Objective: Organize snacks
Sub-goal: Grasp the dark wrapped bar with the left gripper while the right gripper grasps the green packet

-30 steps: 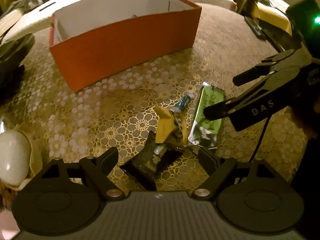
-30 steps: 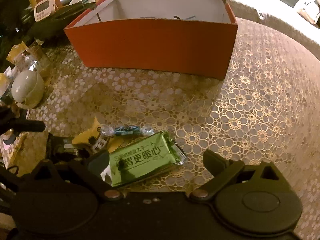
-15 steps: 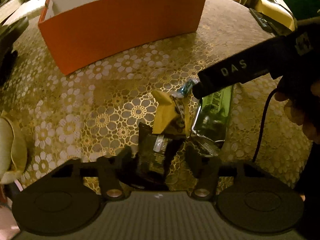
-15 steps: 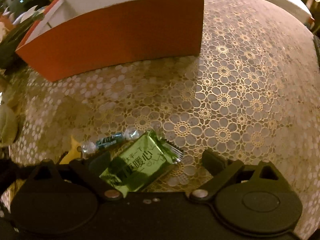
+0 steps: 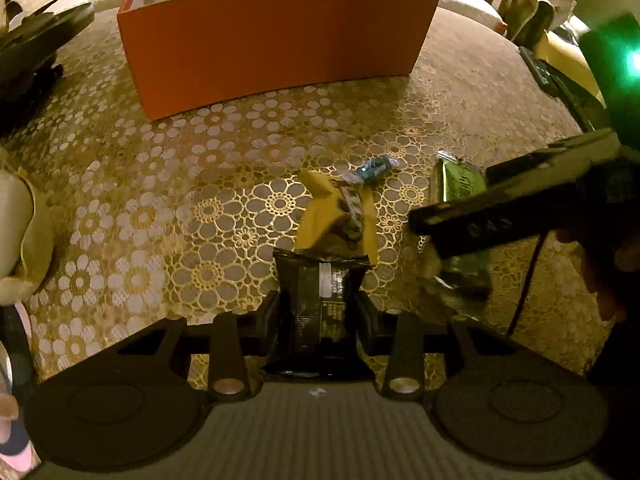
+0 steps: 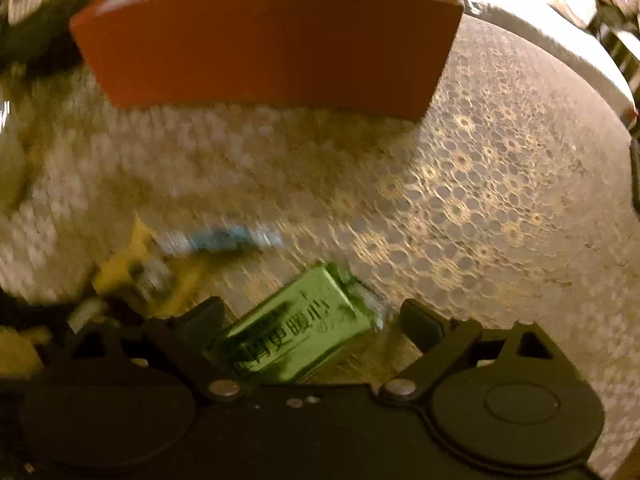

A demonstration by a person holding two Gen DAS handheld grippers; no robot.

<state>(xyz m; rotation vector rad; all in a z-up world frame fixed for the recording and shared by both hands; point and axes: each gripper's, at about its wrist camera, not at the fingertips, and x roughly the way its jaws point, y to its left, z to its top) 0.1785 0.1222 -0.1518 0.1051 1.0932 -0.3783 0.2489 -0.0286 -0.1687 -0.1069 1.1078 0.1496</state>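
Round table (image 5: 460,92) under gold lace cloth with flower pattern, dim warm light. At far side, large orange box (image 5: 272,44) with white inside, open on top, standing well apart from the snacks. Nearer, in the middle of the cloth, four snacks close together. Green packet (image 6: 300,332) with dark printed characters, lying flat on the right, between the fingers of right gripper (image 6: 316,320); jaws spread wide, pads not touching the packet on either side. Black packet (image 5: 320,292) at the near edge, pinched between the fingers of left gripper (image 5: 318,312), jaws having just been closing onto it. Yellow wrapper (image 5: 336,220) just beyond the black packet, its near end touching it. Smallest, blue twisted candy (image 5: 372,168), just behind the yellow wrapper, left of the green packet.
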